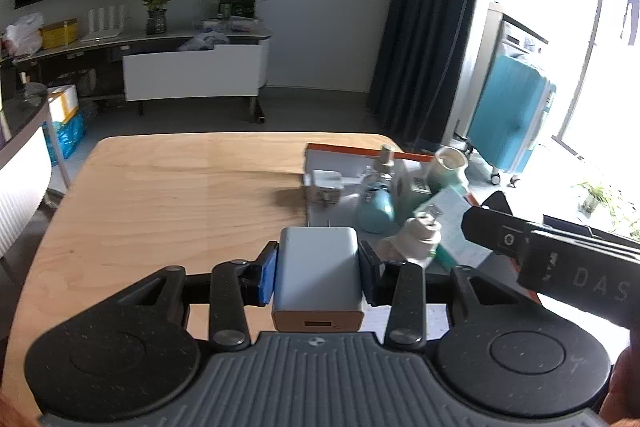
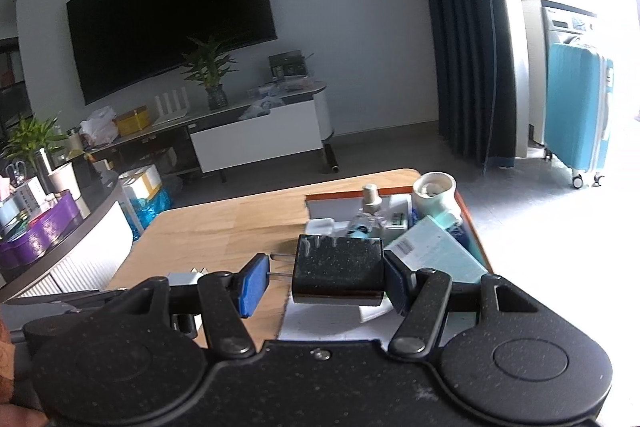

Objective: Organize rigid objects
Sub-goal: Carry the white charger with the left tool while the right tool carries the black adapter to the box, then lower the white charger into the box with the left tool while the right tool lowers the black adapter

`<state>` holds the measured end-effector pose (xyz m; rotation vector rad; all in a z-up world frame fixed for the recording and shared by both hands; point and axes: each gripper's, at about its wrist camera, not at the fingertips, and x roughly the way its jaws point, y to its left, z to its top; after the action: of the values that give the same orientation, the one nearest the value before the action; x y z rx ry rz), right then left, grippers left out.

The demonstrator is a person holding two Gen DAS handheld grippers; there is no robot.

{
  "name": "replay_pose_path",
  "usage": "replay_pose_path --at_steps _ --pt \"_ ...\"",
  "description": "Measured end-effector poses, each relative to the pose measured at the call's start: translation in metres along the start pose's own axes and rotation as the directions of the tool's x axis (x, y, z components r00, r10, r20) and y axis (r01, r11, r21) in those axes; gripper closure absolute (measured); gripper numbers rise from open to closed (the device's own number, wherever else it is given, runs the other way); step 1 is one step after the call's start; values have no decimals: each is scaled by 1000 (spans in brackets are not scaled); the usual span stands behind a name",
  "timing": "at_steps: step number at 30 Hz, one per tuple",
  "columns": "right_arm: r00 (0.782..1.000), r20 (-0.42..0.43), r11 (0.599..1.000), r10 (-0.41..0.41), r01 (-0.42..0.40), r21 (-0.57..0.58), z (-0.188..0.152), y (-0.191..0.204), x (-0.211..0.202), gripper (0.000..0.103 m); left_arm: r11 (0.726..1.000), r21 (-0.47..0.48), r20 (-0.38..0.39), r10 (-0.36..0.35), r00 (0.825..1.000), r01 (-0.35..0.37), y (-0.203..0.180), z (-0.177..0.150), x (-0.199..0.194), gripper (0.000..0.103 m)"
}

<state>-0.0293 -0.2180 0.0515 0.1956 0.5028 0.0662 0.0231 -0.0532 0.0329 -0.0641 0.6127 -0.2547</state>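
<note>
- A white charger [image 1: 318, 267] is clamped between the pads of the left gripper [image 1: 318, 269], prongs pointing away toward the tray [image 1: 340, 149].
- A black charger [image 2: 338, 269] is seen between the pads of the right gripper [image 2: 324, 279]; the right pad touches it, the left pad appears beside its prongs, so a firm clamp cannot be confirmed.
- The tray lies just ahead of both grippers and is judged nearer to the right one.
- Both chargers are smooth, hard, boxy plastic; the tray is crowded with bottles and boxes.
</note>
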Motion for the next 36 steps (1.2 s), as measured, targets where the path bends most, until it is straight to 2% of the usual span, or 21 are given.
replay_pose_path --at_steps 21,36 --pt "997 25 996 -77 75 56 3 -43 -12 30 995 72 -23 -72 997 73 -46 1 19 62" --pt "995 10 992 -104 103 72 4 -58 -2 30 991 86 -73 -101 992 107 -59 -4 35 62"
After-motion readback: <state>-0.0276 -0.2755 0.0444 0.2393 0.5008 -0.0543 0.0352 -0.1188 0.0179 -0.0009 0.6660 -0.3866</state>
